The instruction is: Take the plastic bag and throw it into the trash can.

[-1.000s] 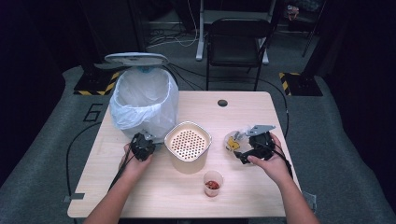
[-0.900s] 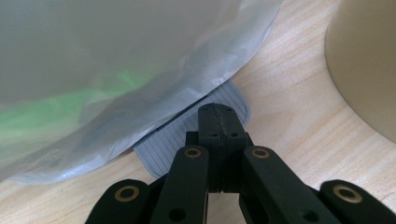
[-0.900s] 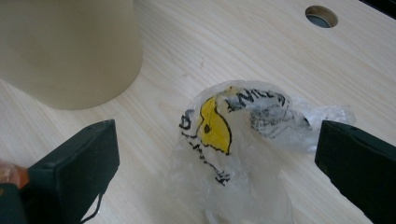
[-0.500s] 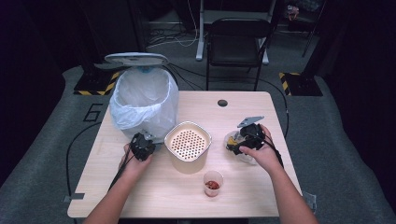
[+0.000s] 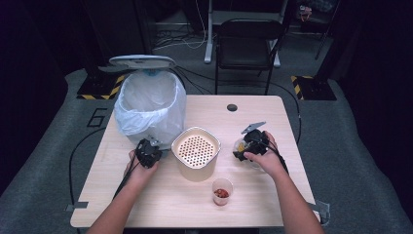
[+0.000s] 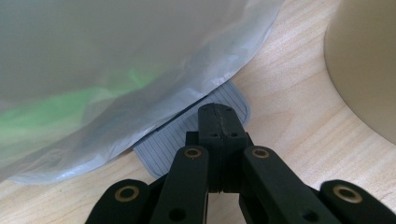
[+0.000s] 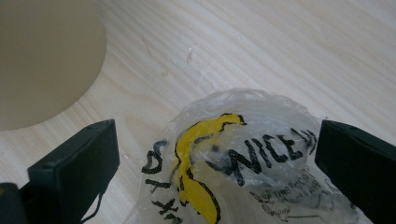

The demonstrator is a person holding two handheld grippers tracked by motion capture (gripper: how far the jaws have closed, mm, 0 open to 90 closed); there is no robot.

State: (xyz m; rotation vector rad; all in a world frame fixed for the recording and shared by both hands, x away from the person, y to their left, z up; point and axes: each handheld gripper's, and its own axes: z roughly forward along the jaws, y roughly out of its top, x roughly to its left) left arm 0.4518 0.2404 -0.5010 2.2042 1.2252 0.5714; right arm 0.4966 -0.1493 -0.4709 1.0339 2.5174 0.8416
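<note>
- The clear plastic bag (image 7: 247,158), crumpled, with a yellow shape and black "NICE" lettering on it, sat on the pale wood worktop (image 5: 272,195) right of centre in the high view, under the person's right hand (image 5: 265,158).
- In the right gripper view that bag filled the lower middle, right between the two black jaws. The jaws stood wide apart on either side, so the right tool (image 7: 215,163) was released and not squeezing it. Couldn't tell if either jaw actually touched the plastic.
- Upper left of that same view, a blurry beige curve was the side of the cream container (image 7: 42,56), near the bag but apart from it.
- In the high view the cream container (image 5: 196,151) with its perforated top stood mid-frame, between the two hands.
- Just below and right of it was a small clear cup (image 5: 222,191) with something red inside.
- The left tool (image 6: 218,122) was clenched, jaws pressed flat together with nothing between them. Its tip sat over a grey ribbed pedal (image 6: 177,135) poking out from under the bin liner.
- That bin (image 5: 148,105), lined with a white bag and lid up, stood at the left-centre of the high view, on the worktop's far left corner, with the left hand (image 5: 141,165) just below it.
</note>
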